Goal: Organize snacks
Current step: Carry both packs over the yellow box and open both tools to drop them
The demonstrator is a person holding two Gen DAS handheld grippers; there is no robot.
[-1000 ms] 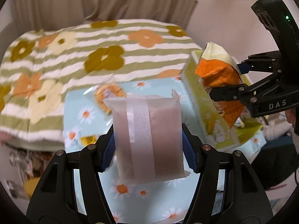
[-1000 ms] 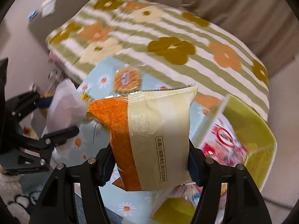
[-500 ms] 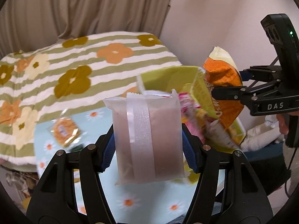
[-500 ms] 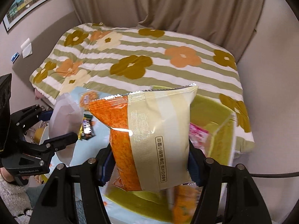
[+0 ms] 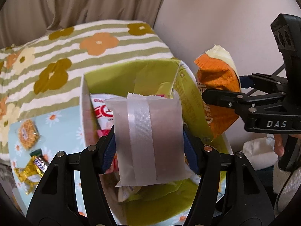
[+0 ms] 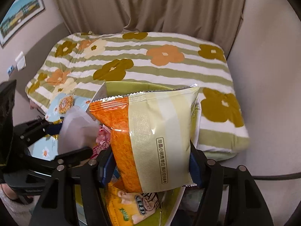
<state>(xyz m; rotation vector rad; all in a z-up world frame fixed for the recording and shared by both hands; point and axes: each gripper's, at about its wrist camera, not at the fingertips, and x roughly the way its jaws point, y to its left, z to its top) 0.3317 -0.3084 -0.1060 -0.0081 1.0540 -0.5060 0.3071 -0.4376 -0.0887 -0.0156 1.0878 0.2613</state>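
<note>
My left gripper [image 5: 148, 146] is shut on a frosted pinkish snack packet [image 5: 148, 141] and holds it over the open green box [image 5: 105, 77]. My right gripper [image 6: 150, 162] is shut on an orange and cream snack bag [image 6: 150, 137], held above the same box [image 6: 120, 85] at its right side. In the left wrist view the right gripper [image 5: 223, 90] and the orange bag [image 5: 218, 79] hang beyond the box's right wall. In the right wrist view the left gripper [image 6: 64, 137] and its packet [image 6: 77, 130] show at left. Several snack packets lie inside the box.
A round waffle snack [image 5: 27, 136] and a gold-wrapped candy [image 5: 35, 166] lie on the light blue daisy cloth [image 5: 56, 118] left of the box. A striped floral bed [image 6: 150, 60] lies behind, with curtain and wall beyond. White fabric [image 5: 257, 154] sits at lower right.
Both grippers have moved with their packets from above the daisy cloth to over the green box. The box now sits directly under them, its inside showing.
</note>
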